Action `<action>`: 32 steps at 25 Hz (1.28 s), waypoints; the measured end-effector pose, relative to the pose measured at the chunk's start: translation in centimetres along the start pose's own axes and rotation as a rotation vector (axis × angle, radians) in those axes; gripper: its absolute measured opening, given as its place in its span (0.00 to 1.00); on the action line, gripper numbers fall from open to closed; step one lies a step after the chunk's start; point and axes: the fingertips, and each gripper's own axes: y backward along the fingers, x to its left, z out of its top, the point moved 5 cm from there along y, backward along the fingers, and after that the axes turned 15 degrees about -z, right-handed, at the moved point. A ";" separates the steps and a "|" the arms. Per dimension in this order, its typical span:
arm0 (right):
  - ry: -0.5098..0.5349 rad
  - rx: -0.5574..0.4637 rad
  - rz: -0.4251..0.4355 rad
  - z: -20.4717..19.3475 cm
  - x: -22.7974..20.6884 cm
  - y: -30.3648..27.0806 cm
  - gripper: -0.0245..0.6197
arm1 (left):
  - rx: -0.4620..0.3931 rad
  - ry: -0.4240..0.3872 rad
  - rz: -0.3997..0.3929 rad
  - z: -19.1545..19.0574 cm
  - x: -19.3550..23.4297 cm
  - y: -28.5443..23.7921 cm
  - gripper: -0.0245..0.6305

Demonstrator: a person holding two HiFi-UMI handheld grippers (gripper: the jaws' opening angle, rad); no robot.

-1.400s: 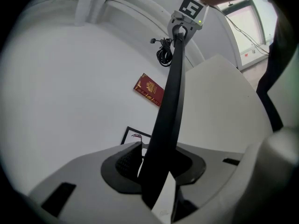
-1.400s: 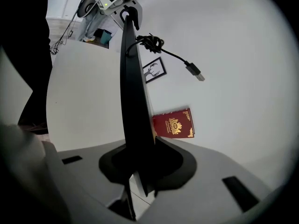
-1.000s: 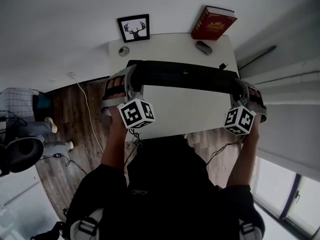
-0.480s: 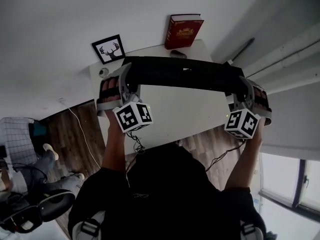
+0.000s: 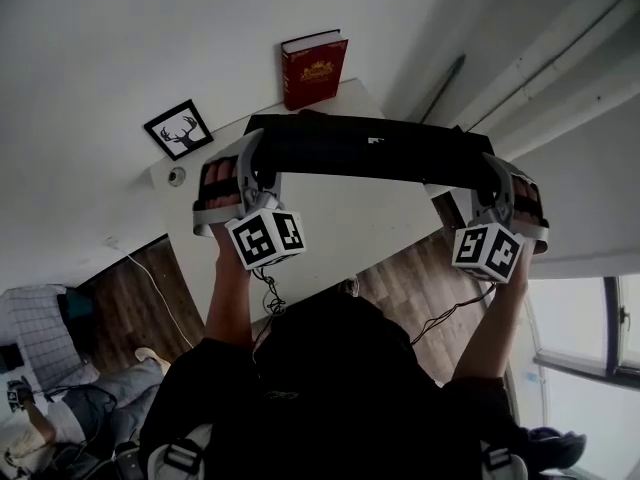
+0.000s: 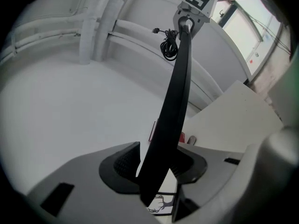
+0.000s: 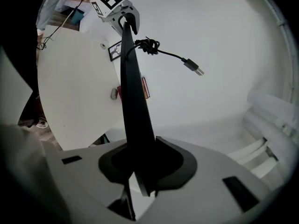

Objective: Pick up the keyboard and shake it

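Over the table (image 5: 340, 233): keyboard (image 5: 365, 148) held in the air, well clear of the top, long side running from one hand to the other.
Keyboard attitude: close to level across in the head view; seen edge-on from either end in the gripper views.
Left gripper (image 5: 258, 168): pinching the left short end, one pad on each flat face, the end seated deep between the pads.
Right gripper (image 5: 492, 183): clamped the same way on the right short end, no gap visible at the pads.
Reason for grip (judged): one clamp per end to stop twisting and to share the load during a shake.
Reason for height (judged): room underneath, so no knock against the table.
Cable (image 7: 156, 46): tied in a small bundle beside the board, plug (image 7: 192, 65) loose in the air, connected to nothing visible.
Book (image 5: 313, 68): upright at the far edge of the table, apart from the keyboard.
Picture frame (image 5: 180, 130): at the far left corner, likewise out of the way.
Task stage (judged): pick-up done; shake either pending or under way, not decidable from a still.
Risk (judged): slip at the thin ends; loose plug likely to whip about.
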 end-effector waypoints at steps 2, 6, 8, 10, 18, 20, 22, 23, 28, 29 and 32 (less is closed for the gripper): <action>0.005 0.027 -0.013 -1.6 -0.3 0.6 0.20 | -0.026 -0.017 -0.014 1.5 -0.3 -0.6 0.29; -0.018 0.100 -0.031 -4.0 -1.2 2.2 0.20 | -0.077 -0.051 -0.032 4.4 -0.7 -1.4 0.29; -0.027 0.120 -0.053 -5.1 -1.5 2.9 0.20 | -0.102 -0.068 -0.037 5.8 -0.9 -1.7 0.29; -0.026 0.146 -0.064 -6.3 -1.8 3.7 0.20 | -0.127 -0.086 -0.043 7.2 -1.1 -1.9 0.29; -0.025 0.217 -0.091 -9.4 -2.7 5.8 0.20 | -0.189 -0.131 -0.050 10.9 -1.6 -2.1 0.29; -0.018 0.215 -0.090 -10.0 -2.6 5.8 0.20 | -0.190 -0.134 -0.048 11.4 -1.8 -2.1 0.28; -0.020 0.208 -0.087 -10.1 -2.5 5.7 0.20 | -0.183 -0.130 -0.050 11.4 -2.0 -2.1 0.28; -0.025 0.205 -0.086 -10.0 -2.5 5.6 0.20 | -0.179 -0.127 -0.050 11.3 -2.0 -2.1 0.29; -0.025 0.167 -0.082 -9.5 -1.9 4.5 0.20 | -0.145 -0.114 -0.033 10.3 -2.0 -2.0 0.29; -0.027 0.152 -0.073 -9.1 -1.6 3.9 0.20 | -0.128 -0.108 -0.030 9.8 -2.0 -2.0 0.29; -0.026 0.096 -0.046 -7.4 -1.2 2.2 0.20 | -0.067 -0.080 -0.012 7.8 -1.8 -1.4 0.28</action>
